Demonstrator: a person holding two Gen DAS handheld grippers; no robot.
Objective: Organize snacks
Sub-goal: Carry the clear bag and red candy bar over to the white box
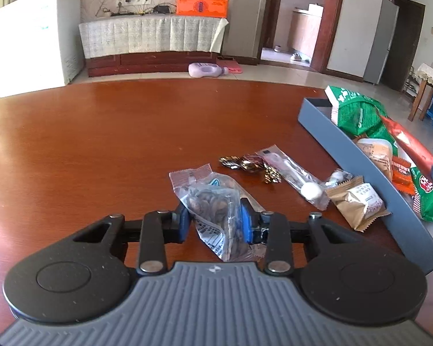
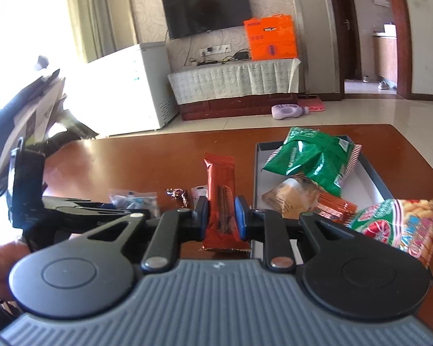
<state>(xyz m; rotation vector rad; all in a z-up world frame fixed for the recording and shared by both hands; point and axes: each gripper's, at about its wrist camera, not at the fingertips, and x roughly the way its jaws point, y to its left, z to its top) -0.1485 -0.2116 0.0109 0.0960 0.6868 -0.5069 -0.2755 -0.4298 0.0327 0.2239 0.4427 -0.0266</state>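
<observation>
A clear bag of brown nuts (image 1: 210, 199) lies on the wooden table (image 1: 101, 144), and my left gripper (image 1: 215, 221) is shut on it, a blue pad pressed against each side. My right gripper (image 2: 221, 216) is shut on a red-brown snack bar (image 2: 220, 173) that stands upright between its pads; the left wrist view shows this bar (image 1: 407, 141) over the tray's near end. The grey-blue tray (image 2: 255, 173) holds a green bag (image 2: 311, 158), a tan bun packet (image 2: 291, 199), a small orange packet (image 2: 334, 206) and a green-and-orange bag (image 2: 395, 225).
Loose on the table beside the tray (image 1: 346, 144) lie dark foil candies (image 1: 245, 164), a long clear packet (image 1: 291, 173) and a tan packet (image 1: 358, 201). A person's hand (image 2: 3, 262) holds the left tool. Bare tabletop stretches to the far left.
</observation>
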